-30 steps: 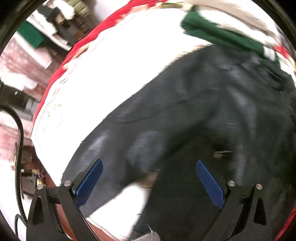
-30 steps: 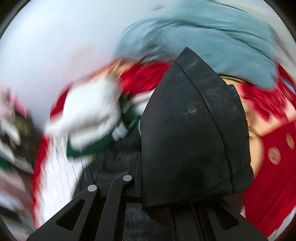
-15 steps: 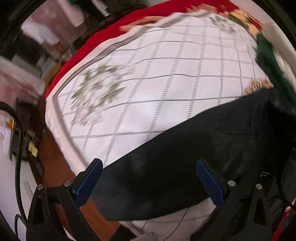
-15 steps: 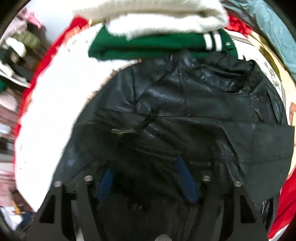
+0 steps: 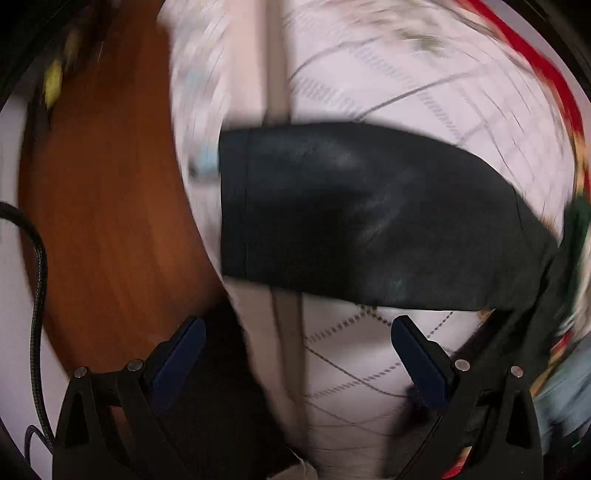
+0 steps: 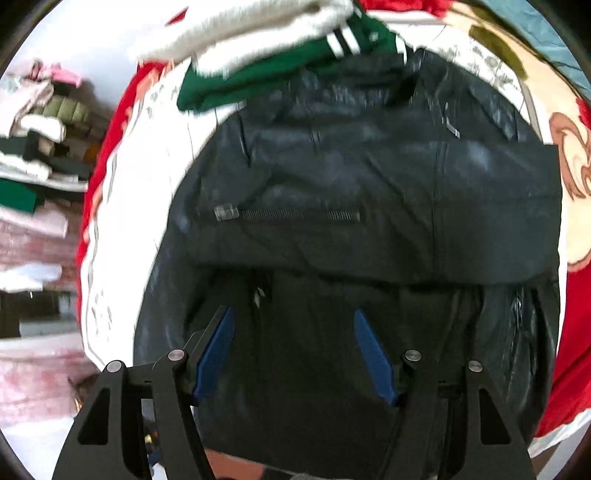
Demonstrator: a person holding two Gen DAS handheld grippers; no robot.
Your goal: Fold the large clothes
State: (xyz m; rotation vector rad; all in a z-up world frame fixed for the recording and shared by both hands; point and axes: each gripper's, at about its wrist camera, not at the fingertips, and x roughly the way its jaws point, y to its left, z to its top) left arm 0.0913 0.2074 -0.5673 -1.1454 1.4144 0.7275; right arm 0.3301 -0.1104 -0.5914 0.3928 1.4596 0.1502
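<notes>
My left gripper (image 5: pixel 297 338) is spread wide and holds nothing; the black jacket's sleeve (image 5: pixel 362 218) lies just ahead of its fingertips, flat across the white checked cloth (image 5: pixel 369 365). My right gripper (image 6: pixel 293 332) has just been opening and stands released, hanging over the jacket (image 6: pixel 362 206), nothing pinched between its pads.

One black jacket (image 6: pixel 369 184), one green garment (image 6: pixel 266 79), perhaps one white garment (image 6: pixel 236 29).
</notes>
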